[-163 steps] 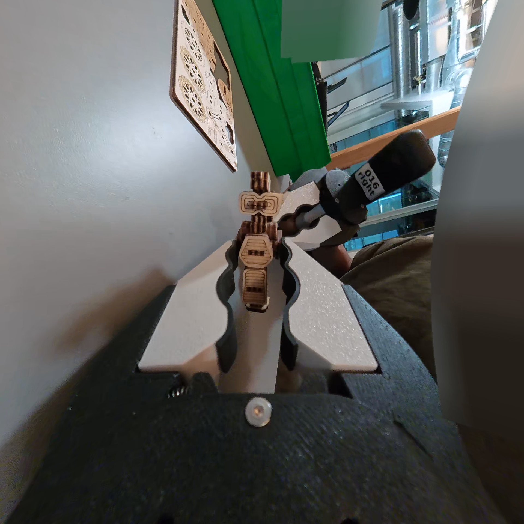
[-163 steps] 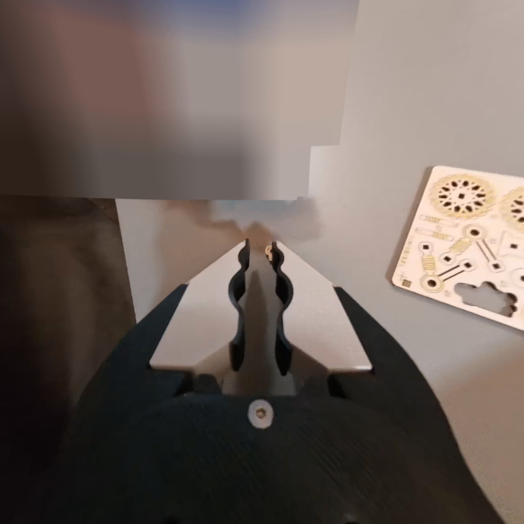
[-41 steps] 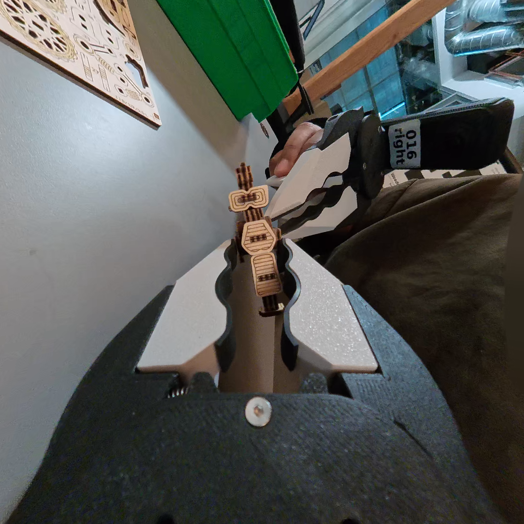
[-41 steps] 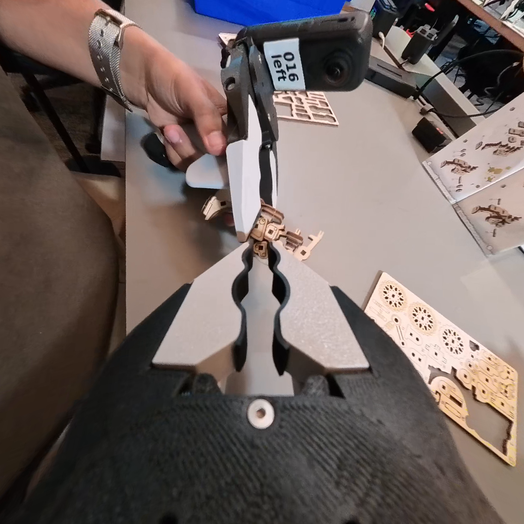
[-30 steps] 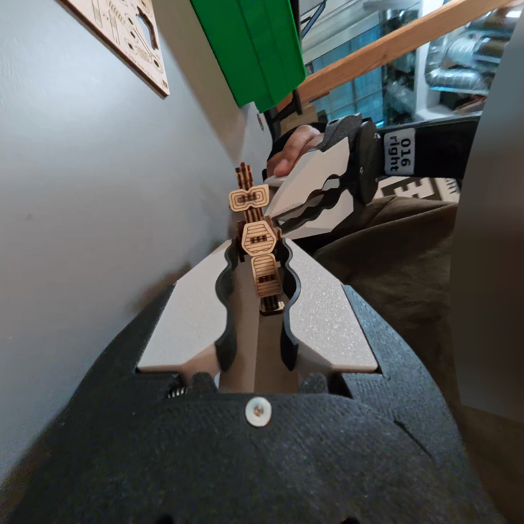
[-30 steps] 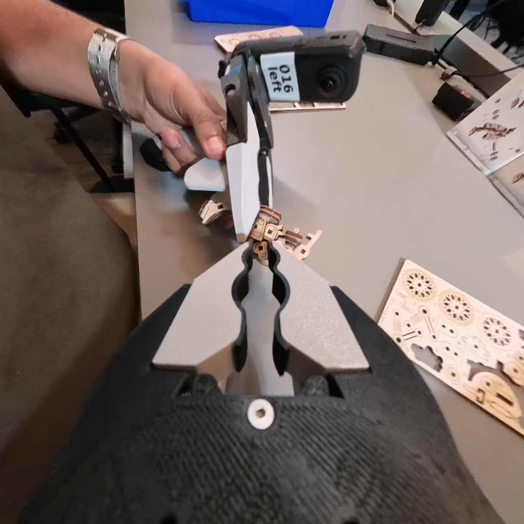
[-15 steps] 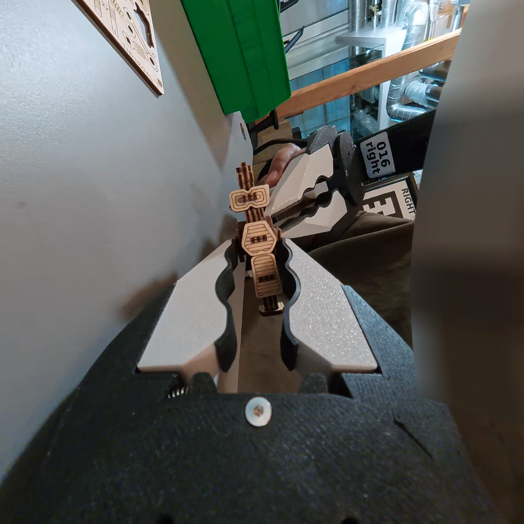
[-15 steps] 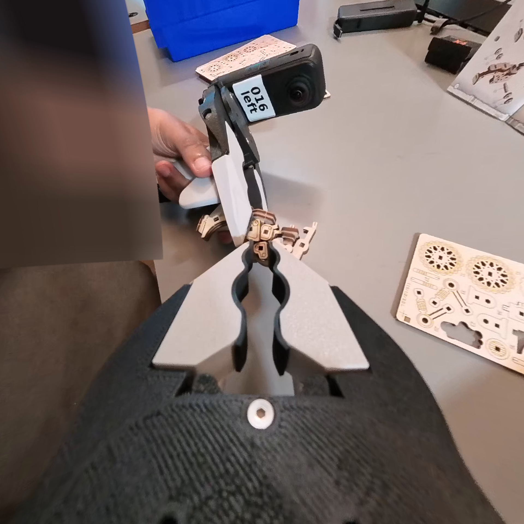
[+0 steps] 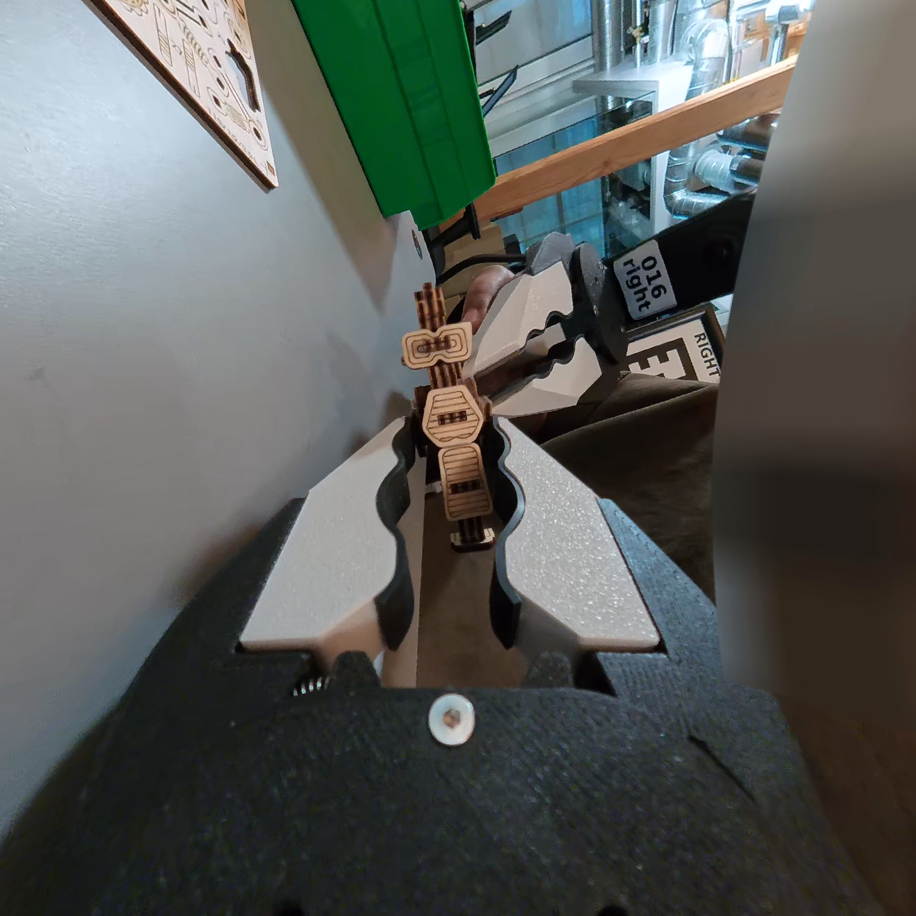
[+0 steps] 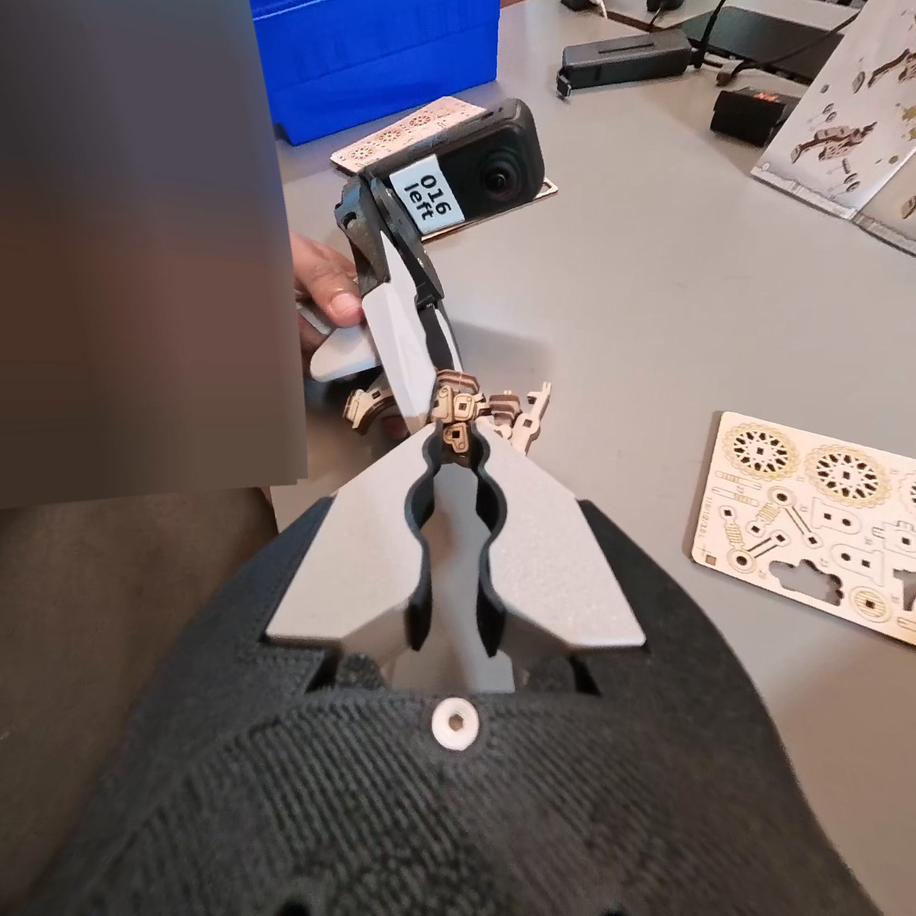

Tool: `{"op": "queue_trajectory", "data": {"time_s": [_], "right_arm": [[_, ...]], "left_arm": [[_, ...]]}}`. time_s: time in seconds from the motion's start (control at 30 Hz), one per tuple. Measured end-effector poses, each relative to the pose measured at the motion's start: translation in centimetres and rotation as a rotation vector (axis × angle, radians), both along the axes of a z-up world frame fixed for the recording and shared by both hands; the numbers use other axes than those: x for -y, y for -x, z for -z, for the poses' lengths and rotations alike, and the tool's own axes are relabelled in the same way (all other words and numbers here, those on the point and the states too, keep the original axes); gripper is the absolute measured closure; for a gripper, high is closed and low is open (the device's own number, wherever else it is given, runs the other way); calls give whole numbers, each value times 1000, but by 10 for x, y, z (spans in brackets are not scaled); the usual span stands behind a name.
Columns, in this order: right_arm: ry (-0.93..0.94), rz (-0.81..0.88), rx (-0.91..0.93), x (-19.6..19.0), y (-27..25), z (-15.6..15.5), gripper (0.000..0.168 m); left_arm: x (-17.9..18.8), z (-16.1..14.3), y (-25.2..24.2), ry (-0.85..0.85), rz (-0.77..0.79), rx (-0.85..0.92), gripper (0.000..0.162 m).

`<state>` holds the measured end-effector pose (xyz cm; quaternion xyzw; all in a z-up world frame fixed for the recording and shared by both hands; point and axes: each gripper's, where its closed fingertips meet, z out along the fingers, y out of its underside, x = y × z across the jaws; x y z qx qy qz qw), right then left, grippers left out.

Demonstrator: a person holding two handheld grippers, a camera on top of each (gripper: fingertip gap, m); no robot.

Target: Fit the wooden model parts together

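Pinching the wooden model at its middle with the left claw, well above the grey worktop; gripping a small wooden piece at the model's side with the right claw, closed on it. Since a second ago, tilting the pair slightly while keeping both grips unchanged; probably still pressing the piece home, joint not visibly seated

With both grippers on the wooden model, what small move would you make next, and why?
Probably press the right gripper gently toward the left gripper. Its fingers pinch a small wooden piece against the wooden model that the left one holds; whether the piece is fully seated cannot be told.
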<state>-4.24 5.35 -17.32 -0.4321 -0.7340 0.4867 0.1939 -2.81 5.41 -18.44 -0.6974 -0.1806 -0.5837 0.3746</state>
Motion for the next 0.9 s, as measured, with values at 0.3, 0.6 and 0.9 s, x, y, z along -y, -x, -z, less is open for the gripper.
{"op": "queue_trajectory", "data": {"time_s": [0.3, 0.6, 0.9], "right_arm": [[-40, 17, -41, -2, 2, -3, 160], [-42, 25, -53, -3, 3, -5, 159], [-60, 29, -68, -4, 4, -6, 159]], "left_arm": [[-3, -4, 2, 4, -24, 87, 134], [-4, -7, 3, -1, -30, 116, 134], [-4, -8, 3, -4, -33, 134, 134]]}}
